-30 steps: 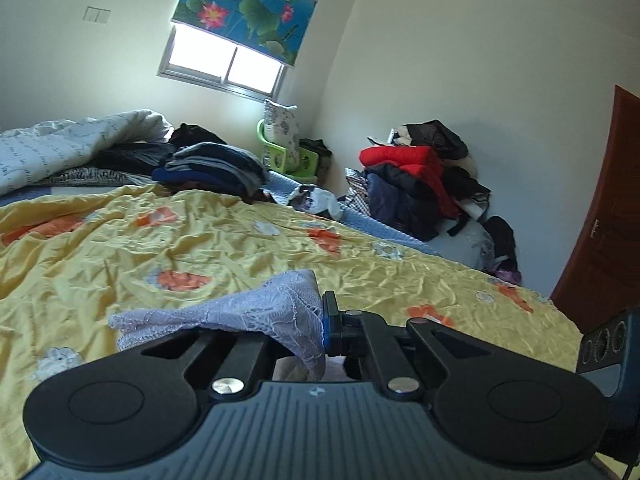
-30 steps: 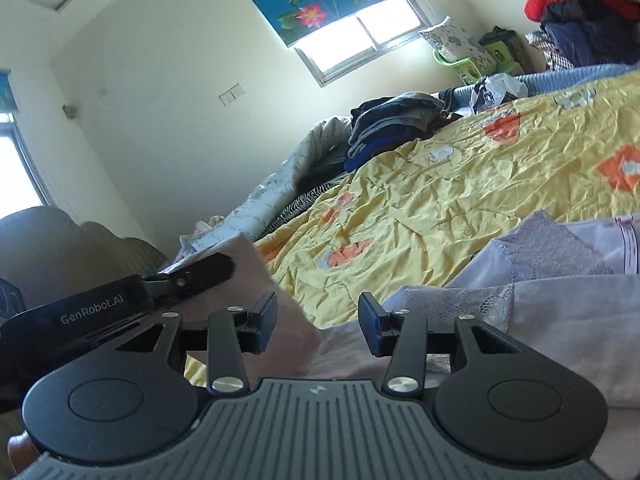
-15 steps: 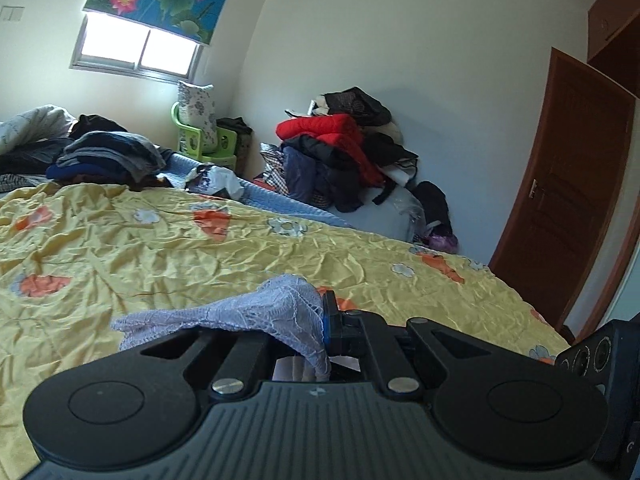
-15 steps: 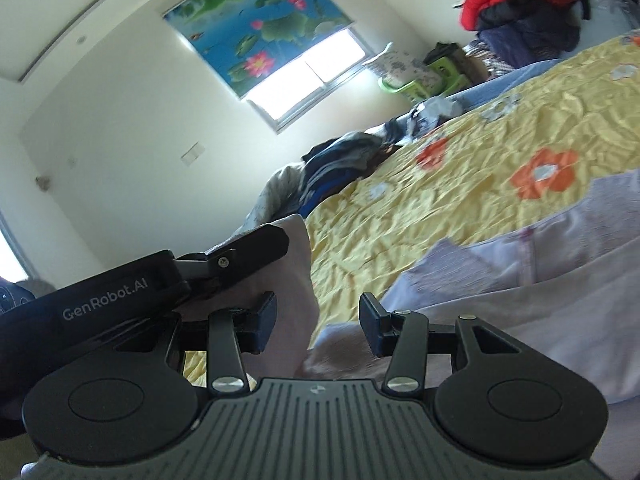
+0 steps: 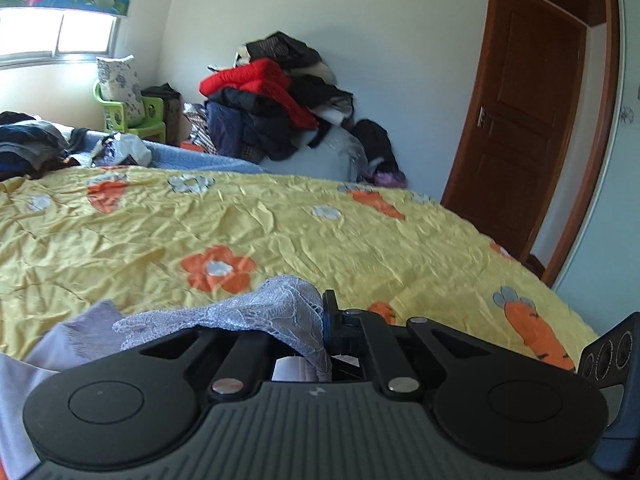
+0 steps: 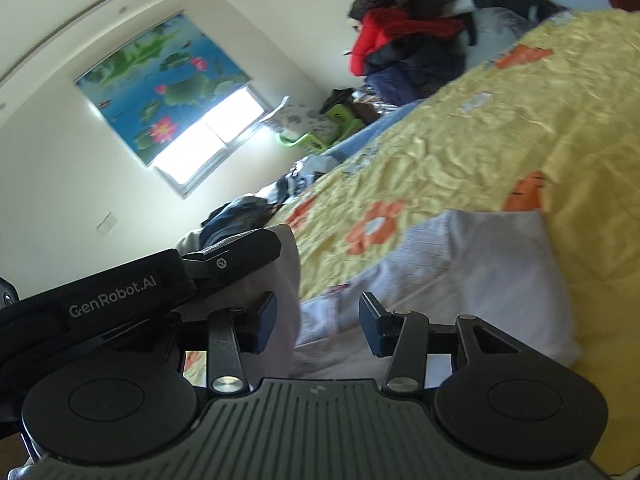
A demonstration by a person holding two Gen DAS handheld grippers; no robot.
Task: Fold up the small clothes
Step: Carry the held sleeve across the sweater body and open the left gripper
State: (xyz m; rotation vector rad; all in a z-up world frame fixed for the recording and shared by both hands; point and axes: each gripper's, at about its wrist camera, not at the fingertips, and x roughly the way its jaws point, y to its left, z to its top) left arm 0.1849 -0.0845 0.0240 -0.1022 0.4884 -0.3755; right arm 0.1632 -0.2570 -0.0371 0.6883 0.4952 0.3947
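A small pale lilac garment with a lace edge (image 5: 260, 312) lies on the yellow flowered bedspread (image 5: 280, 232). My left gripper (image 5: 322, 320) is shut on the lace edge and holds it lifted over the bed. In the right wrist view the same garment (image 6: 460, 264) lies spread on the bedspread (image 6: 500, 128). My right gripper (image 6: 318, 322) is open and empty just above the garment's near edge. The left gripper (image 6: 224, 260) shows at the left of the right wrist view with pale cloth hanging from it.
A pile of coats with a red jacket (image 5: 256, 80) sits against the far wall. Folded dark clothes (image 5: 28, 144) lie on the bed's far left. A green chair (image 5: 132, 116) stands under the window. A brown door (image 5: 516, 140) is at the right.
Both cameras have swung right, from the window toward the door. The left gripper stays shut on the lace edge. The right gripper stays open and has tilted more over the garment.
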